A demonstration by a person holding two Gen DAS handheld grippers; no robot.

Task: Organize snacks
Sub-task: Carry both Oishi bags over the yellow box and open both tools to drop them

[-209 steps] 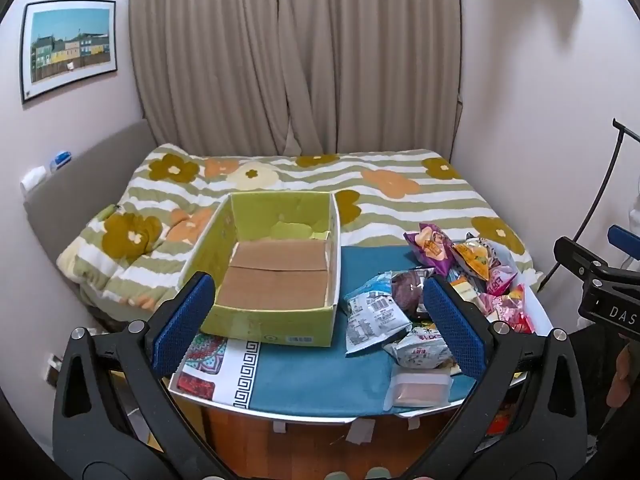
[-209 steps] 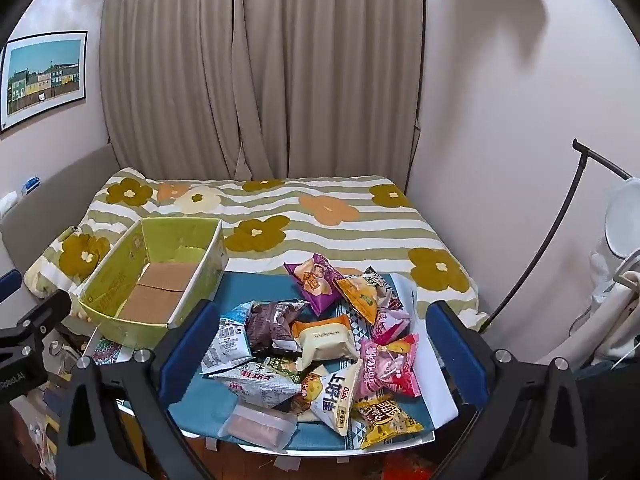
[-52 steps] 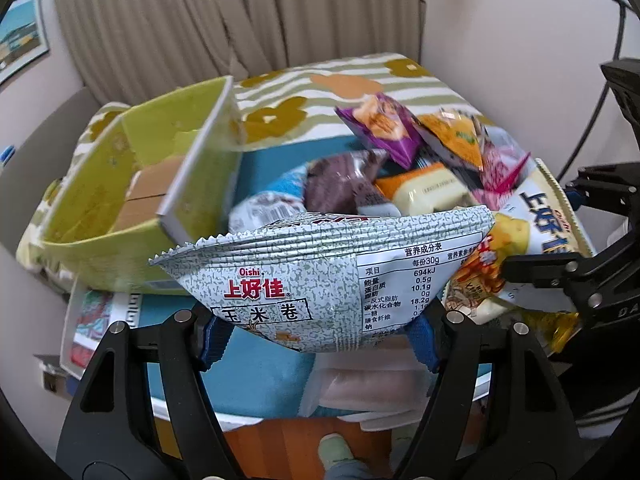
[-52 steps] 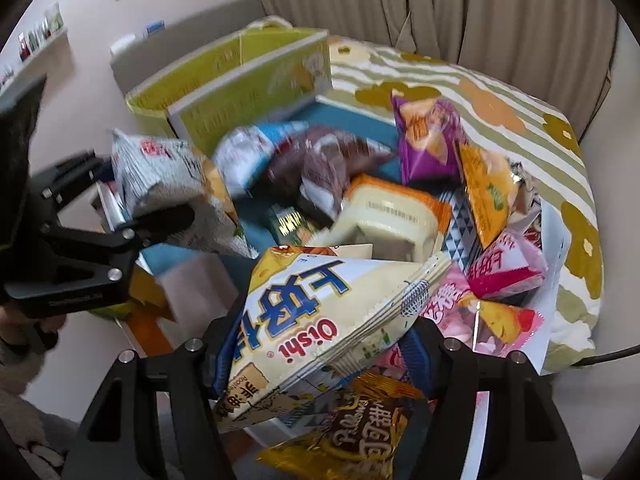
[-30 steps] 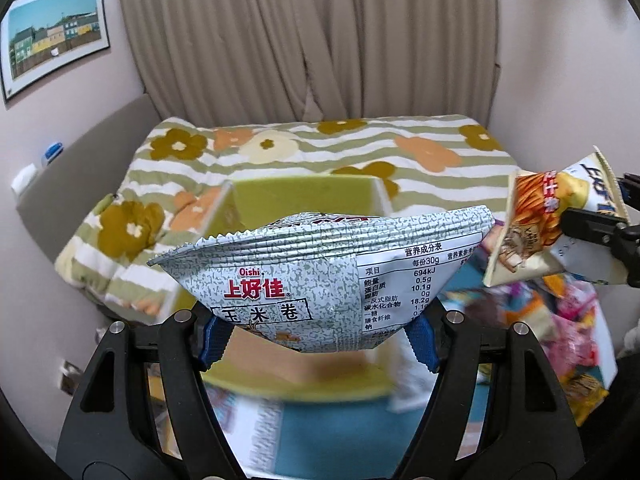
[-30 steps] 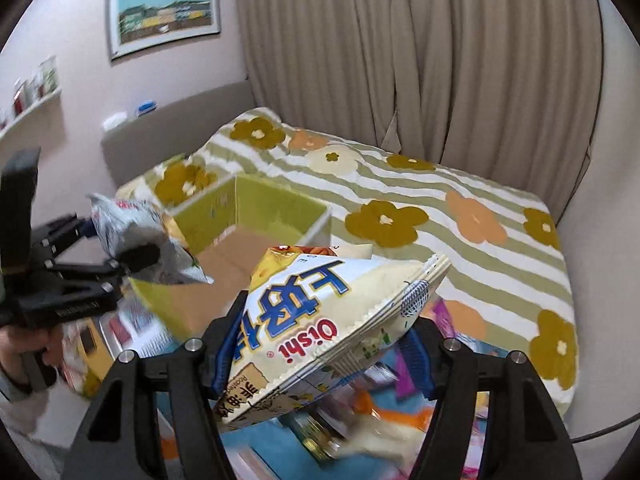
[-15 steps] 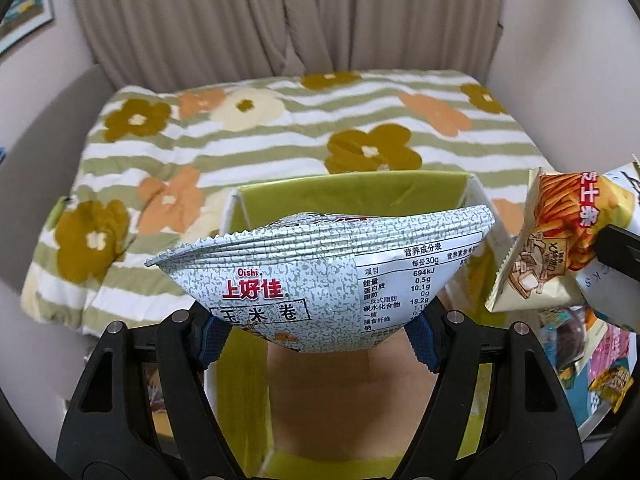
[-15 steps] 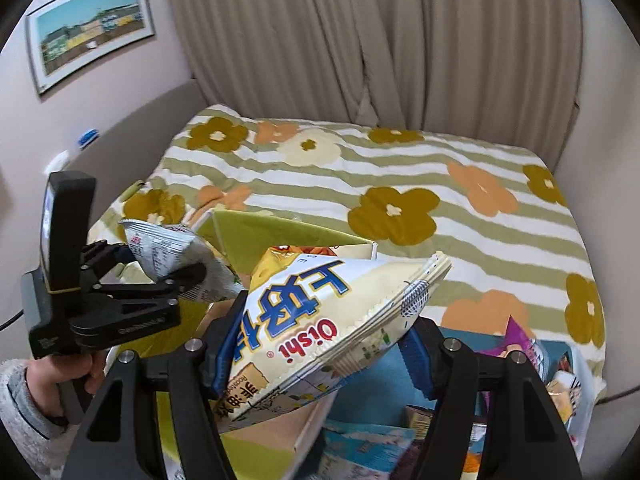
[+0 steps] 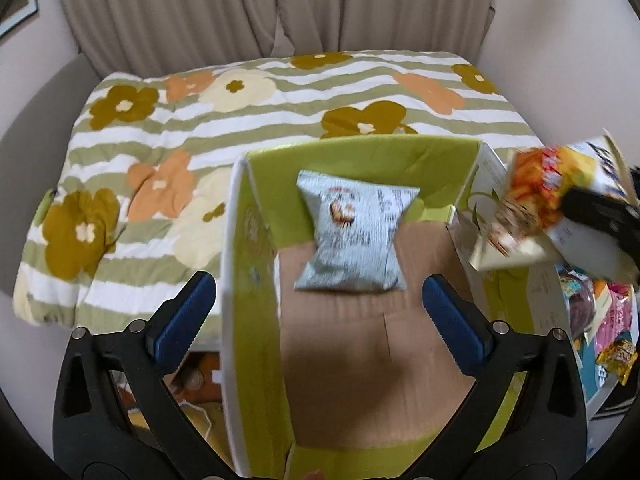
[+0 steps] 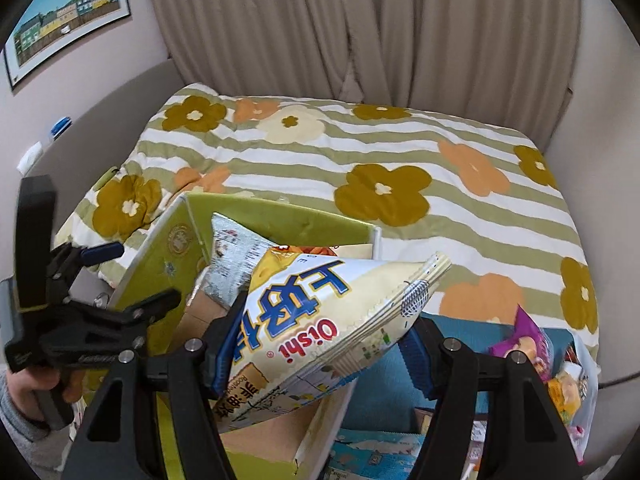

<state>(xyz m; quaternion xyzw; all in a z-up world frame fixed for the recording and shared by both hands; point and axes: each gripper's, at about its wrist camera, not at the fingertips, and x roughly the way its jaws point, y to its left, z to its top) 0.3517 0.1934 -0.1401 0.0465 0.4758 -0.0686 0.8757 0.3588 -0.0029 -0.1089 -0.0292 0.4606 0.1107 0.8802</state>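
A green cardboard box with a brown floor sits below my left gripper, which is open and empty above it. A grey-white Oishi snack bag lies in the box against its far wall; it also shows in the right wrist view. My right gripper is shut on a cream Oishi bag with blue lettering and holds it above the box's right side. The same bag shows at the right of the left wrist view. The left gripper shows in the right wrist view.
A bed with a striped floral quilt lies behind the box. Several loose snack packets lie on the blue table mat to the right of the box. Curtains hang at the back.
My left gripper opened and let go of the grey-white bag, which dropped into the box. My right gripper moved closer over the box with the cream bag.
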